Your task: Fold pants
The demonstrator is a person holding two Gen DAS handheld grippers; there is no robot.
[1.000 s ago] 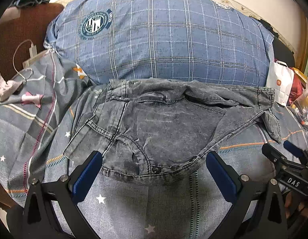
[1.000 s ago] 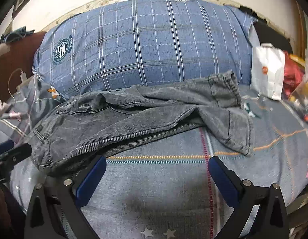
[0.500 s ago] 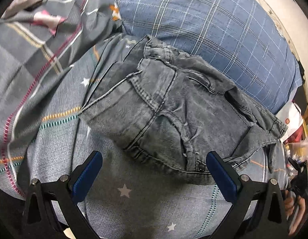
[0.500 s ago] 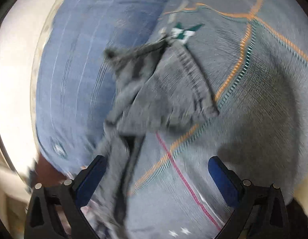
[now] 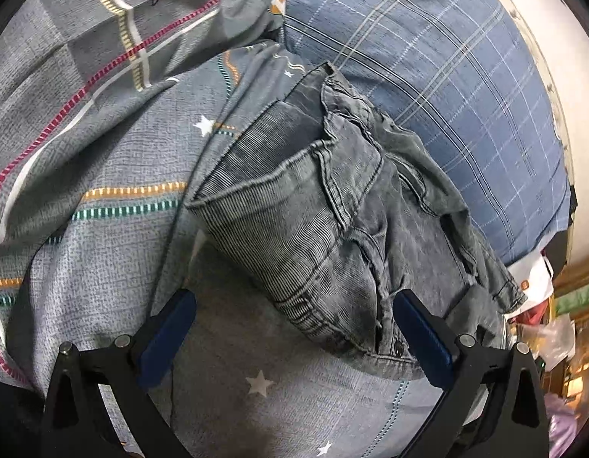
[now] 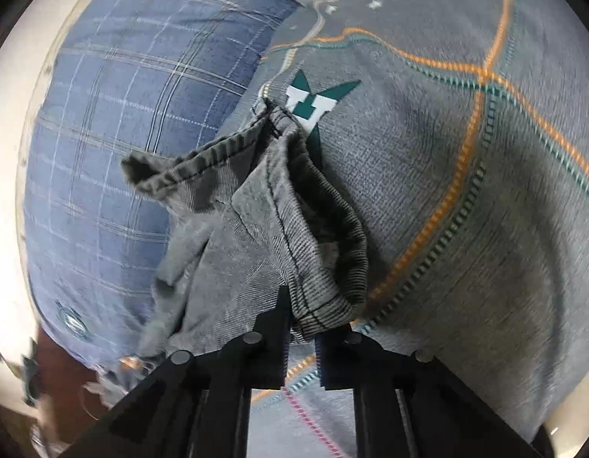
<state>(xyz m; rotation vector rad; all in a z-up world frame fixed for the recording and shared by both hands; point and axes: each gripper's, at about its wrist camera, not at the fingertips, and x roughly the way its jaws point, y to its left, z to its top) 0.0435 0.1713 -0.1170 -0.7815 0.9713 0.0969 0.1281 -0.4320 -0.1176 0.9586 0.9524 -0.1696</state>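
Grey washed denim pants (image 5: 332,229) lie crumpled on a grey patterned bedsheet (image 5: 103,236), against a blue plaid pillow (image 5: 447,87). My left gripper (image 5: 294,339) is open just above the waistband corner, with its blue pads either side of the cloth edge and holding nothing. In the right wrist view the other end of the pants (image 6: 279,225) shows. My right gripper (image 6: 300,337) is shut on the hem of a pant leg.
A folded grey checked quilt (image 5: 84,38) lies at the upper left. A white bag (image 5: 531,278) and clutter sit at the bed's right side. The bedsheet (image 6: 466,210) spreads right of the pant leg. A brown surface (image 6: 65,374) lies beyond the pillow (image 6: 115,133).
My right gripper turned, moved in and shut on the pant leg hem. My left gripper swung in closer over the waistband corner and stayed open.
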